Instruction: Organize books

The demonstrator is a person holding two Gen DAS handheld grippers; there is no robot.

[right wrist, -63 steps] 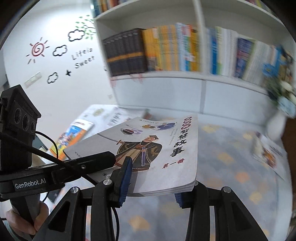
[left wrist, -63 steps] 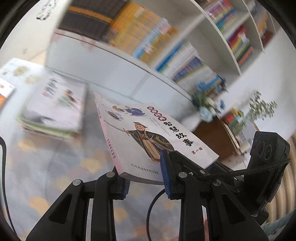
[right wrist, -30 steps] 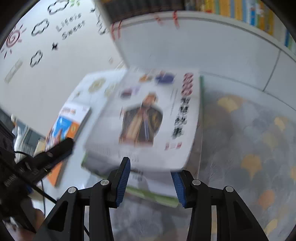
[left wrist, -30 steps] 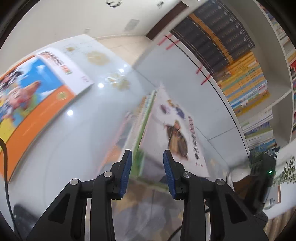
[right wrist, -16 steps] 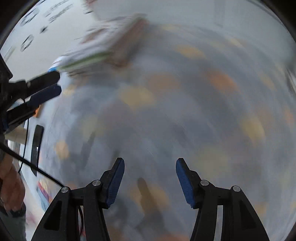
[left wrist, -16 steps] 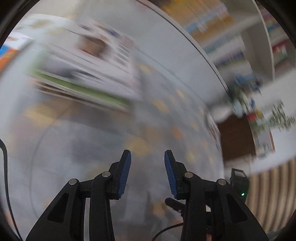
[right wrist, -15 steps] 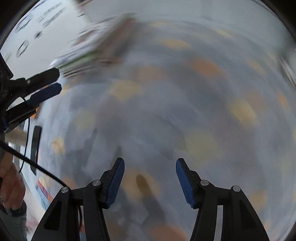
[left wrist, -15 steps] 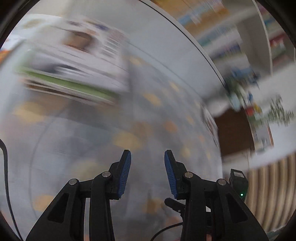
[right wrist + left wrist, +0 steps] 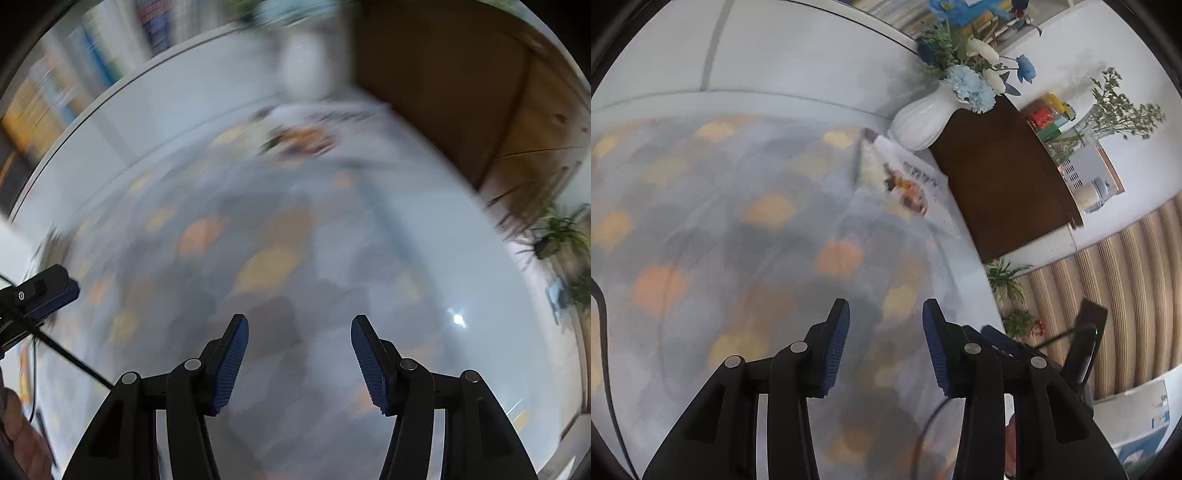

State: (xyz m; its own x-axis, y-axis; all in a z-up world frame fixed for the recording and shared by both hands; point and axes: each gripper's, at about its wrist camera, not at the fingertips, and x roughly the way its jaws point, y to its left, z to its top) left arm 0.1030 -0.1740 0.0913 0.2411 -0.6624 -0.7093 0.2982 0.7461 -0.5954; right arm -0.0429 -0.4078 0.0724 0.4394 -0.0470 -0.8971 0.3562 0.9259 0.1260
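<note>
A thin white book [image 9: 905, 181] with an orange picture on its cover lies flat at the far end of the table, next to a white vase. In the blurred right wrist view the same book [image 9: 306, 136] lies far ahead. My left gripper [image 9: 885, 325] hangs over the patterned tablecloth, its jaws opening and nothing between them. My right gripper [image 9: 300, 332] is open over the cloth, also empty. The left gripper's body [image 9: 40, 291] shows at the left edge of the right wrist view.
A white vase [image 9: 923, 120] of blue and white flowers stands beside a dark brown cabinet [image 9: 1001, 177] at the table's far end. The tablecloth [image 9: 701, 229] has grey, orange and yellow patches. A bookshelf [image 9: 55, 88] runs along the back. Potted plants [image 9: 1008, 280] stand below the table's edge.
Both grippers let go of the illustrated book on the stack at the left and swung right across the table. The stack has left both views; the book by the vase has come into view.
</note>
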